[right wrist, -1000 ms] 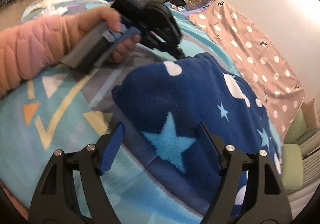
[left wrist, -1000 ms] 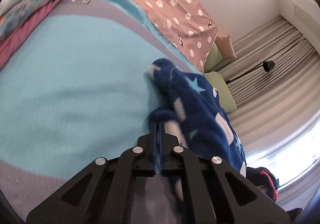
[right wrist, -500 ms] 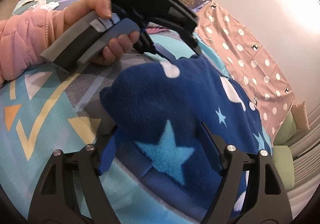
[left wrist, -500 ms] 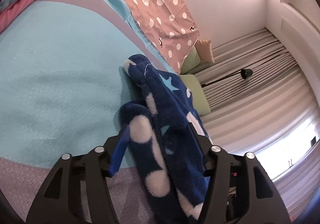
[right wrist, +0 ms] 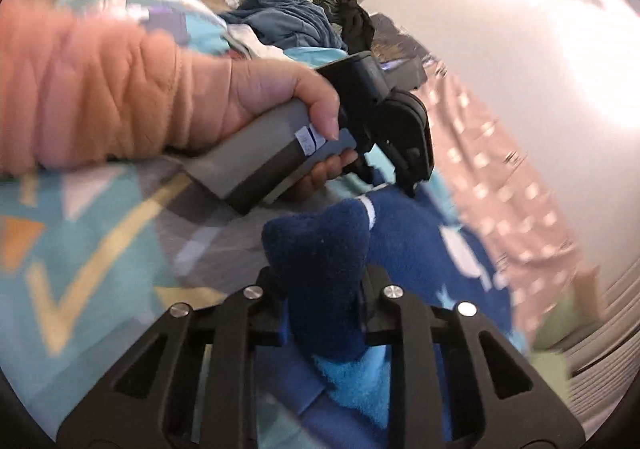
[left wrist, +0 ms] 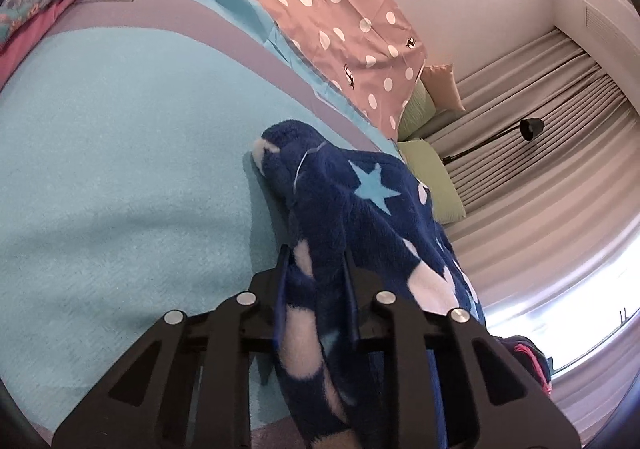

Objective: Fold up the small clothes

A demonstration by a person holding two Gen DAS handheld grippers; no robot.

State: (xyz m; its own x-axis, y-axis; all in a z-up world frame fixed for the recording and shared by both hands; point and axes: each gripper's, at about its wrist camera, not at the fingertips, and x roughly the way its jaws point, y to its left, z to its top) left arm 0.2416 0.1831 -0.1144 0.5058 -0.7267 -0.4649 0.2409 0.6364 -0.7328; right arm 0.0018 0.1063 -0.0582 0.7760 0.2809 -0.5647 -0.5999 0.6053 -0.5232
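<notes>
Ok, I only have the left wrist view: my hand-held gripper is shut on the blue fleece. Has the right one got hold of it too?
Observer: Yes, the right hand-held gripper is shut on a bunched corner of the star-print fleece garment.
Operator: Can you see my left one from there?
Observer: Yes, the left hand-held gripper sits at the garment's far edge, held by a hand in a pink quilted sleeve.
Operator: What is under the fleece on that side?
Observer: A blanket with yellow lines and an orange triangle, though that view is motion-blurred.
</notes>
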